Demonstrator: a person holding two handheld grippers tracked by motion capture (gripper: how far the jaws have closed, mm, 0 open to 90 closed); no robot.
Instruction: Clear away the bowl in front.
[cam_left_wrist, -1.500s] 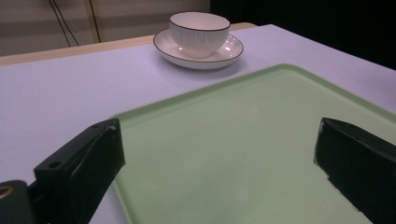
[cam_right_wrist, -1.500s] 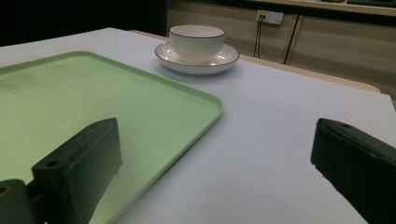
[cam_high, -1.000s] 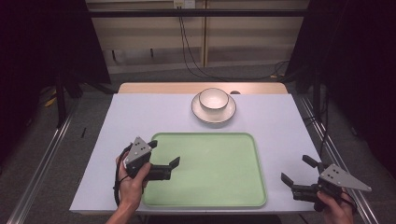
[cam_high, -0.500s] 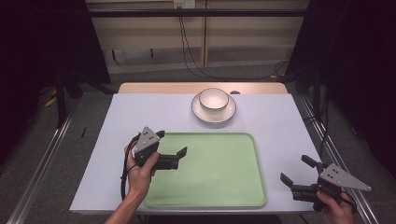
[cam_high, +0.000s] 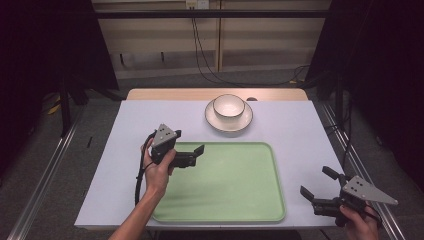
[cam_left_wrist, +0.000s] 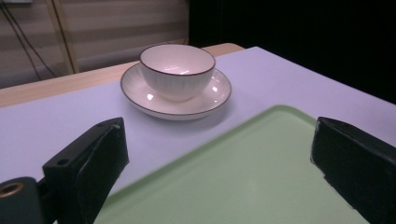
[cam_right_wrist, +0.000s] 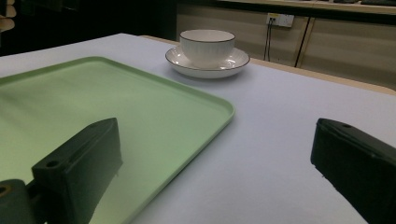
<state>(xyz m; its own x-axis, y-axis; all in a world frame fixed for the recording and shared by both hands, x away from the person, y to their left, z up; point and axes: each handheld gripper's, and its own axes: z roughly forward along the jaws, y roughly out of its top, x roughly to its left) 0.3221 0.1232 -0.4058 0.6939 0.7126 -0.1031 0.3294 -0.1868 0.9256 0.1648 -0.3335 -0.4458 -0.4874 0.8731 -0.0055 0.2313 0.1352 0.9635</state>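
The left gripper — jaws wide, empty — points at the white ribbed ceramic bowl on its saucer, ahead past the pale green plastic tray; nearer than the right gripper, also open and empty.

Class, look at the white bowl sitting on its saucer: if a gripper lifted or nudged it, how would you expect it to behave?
The bowl looks like glazed ceramic, so it is probably rigid and breakable if dropped. Its glossy highlights suggest a slippery surface for the left gripper fingers. It rests loose on the saucer, so a sideways push may slide it or drag the saucer along.
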